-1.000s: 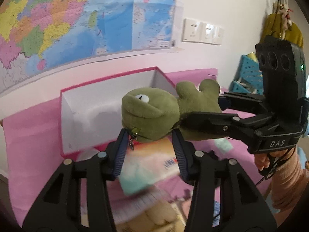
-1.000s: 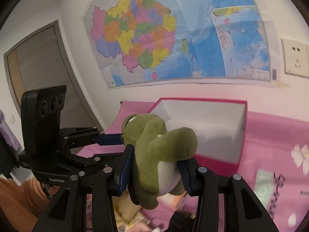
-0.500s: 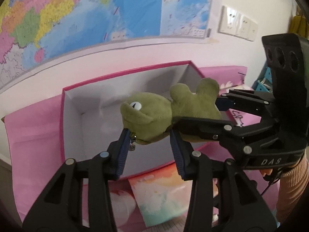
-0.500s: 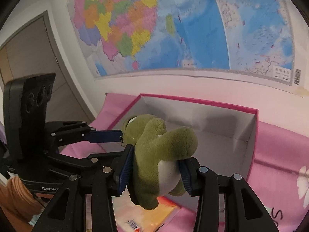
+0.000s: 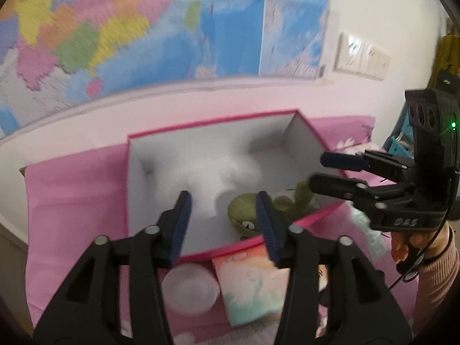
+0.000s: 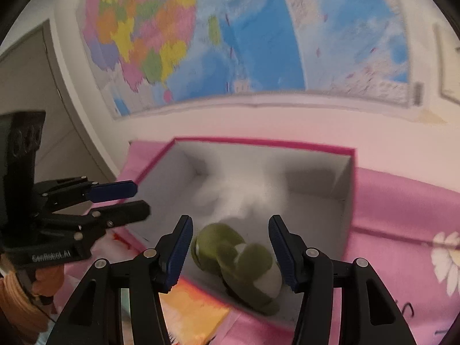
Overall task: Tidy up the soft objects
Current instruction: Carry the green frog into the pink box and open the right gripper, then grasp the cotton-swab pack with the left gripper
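Observation:
A green frog plush (image 5: 243, 211) lies inside the pink-rimmed white box (image 5: 212, 120), at its near right corner, loose from both grippers. My left gripper (image 5: 222, 215) hovers over the box's front edge; its jaws are opening and the frog sits beyond them, untouched. My right gripper (image 6: 231, 227) stands just above the frog (image 6: 230, 247), jaws opening, pads clear of it. Each gripper shows in the other's view: the right gripper (image 5: 319, 169) over the box's right wall, the left gripper (image 6: 141, 199) by the left wall of the box (image 6: 258, 141).
The box stands on a pink flowered cloth (image 6: 402, 218) against a wall with a large map (image 5: 143, 28). In front of the box lie a colourful booklet (image 5: 250, 281) and a round translucent lid (image 5: 188, 290). Wall sockets (image 5: 362, 57) are at right, a door (image 6: 26, 86) at left.
Both grippers carried the frog over the box while shut on it. Now both jaws have spread and the frog has dropped into the box.

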`<action>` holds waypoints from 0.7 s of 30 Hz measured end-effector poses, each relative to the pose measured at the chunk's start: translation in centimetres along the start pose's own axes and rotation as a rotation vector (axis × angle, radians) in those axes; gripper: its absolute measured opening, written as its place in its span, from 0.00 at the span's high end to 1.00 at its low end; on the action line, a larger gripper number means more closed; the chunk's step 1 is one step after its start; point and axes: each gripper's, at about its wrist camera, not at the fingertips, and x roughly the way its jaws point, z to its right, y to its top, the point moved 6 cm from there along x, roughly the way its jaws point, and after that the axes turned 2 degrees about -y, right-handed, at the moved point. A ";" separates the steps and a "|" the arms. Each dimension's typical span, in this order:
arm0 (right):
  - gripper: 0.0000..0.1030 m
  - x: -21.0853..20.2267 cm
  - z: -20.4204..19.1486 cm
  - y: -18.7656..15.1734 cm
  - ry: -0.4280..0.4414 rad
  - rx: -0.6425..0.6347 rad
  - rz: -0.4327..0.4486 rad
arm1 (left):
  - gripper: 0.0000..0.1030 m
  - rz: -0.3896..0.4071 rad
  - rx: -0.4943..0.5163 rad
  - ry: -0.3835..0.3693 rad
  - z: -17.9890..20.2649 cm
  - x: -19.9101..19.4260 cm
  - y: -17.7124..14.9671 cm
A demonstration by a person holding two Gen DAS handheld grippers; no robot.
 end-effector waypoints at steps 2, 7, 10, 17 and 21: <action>0.41 -2.0 -0.8 -0.5 0.035 0.001 0.021 | 0.40 0.042 0.010 -0.013 -0.2 -2.0 -0.6; 0.35 -6.2 -5.1 -2.8 0.124 -0.090 0.033 | 0.33 0.080 0.002 -0.022 -1.2 -5.7 -3.4; 0.35 -7.2 -8.0 -5.4 0.183 -0.138 0.004 | 0.33 0.067 -0.021 0.003 -2.1 -6.6 -5.8; 0.36 -5.0 -11.8 -9.9 0.191 -0.202 -0.087 | 0.33 -0.012 -0.061 0.022 -3.8 -6.3 -11.5; 0.45 -3.3 -12.5 -11.0 0.182 -0.210 -0.118 | 0.33 -0.063 -0.083 -0.002 -4.3 -5.6 -14.2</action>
